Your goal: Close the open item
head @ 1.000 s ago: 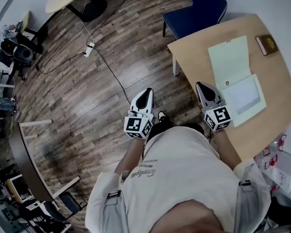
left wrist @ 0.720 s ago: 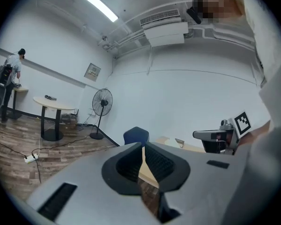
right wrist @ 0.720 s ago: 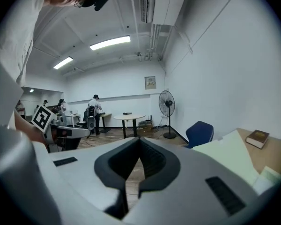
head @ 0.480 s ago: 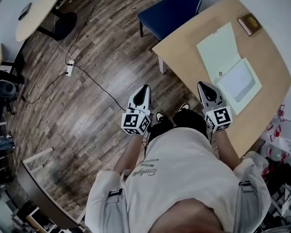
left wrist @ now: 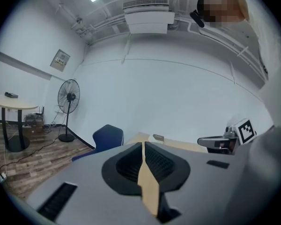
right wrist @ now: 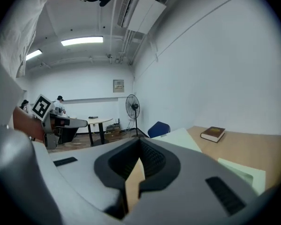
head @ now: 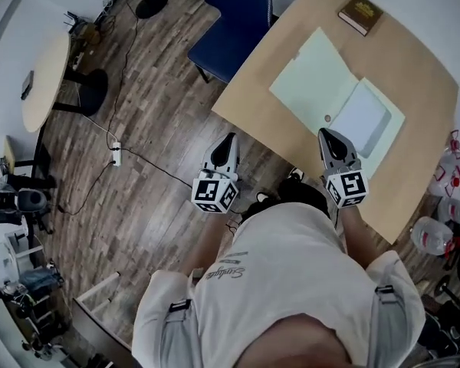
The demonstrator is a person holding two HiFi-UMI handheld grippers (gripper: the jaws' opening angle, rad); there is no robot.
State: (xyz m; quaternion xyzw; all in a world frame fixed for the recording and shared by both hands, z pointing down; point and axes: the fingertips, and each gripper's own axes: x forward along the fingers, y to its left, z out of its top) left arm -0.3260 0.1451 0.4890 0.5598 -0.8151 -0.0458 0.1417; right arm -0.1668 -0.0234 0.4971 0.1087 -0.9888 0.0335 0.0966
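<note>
Left tool (head: 231,138) clenched, off table (head: 414,60) edge, right tool (head: 326,133) clenched, at open folder (head: 310,71) edge

From the right gripper (head: 327,135), we saw the open folder (head: 314,75) lying flat toward 12 o'clock, so nothing tall blocked the way over it. The table (head: 422,60) was bare toward 2 o'clock, and only a closed book (head: 359,14) lay at its far corner. A blue chair (head: 238,18) stood beside the table edge toward 11 o'clock. Clear containers (head: 429,236) crowded the floor between 4 and 5 o'clock. From the left gripper (head: 228,140), we had open wooden floor (head: 138,106) toward 9 o'clock, where only a power strip (head: 116,154) lay.
</note>
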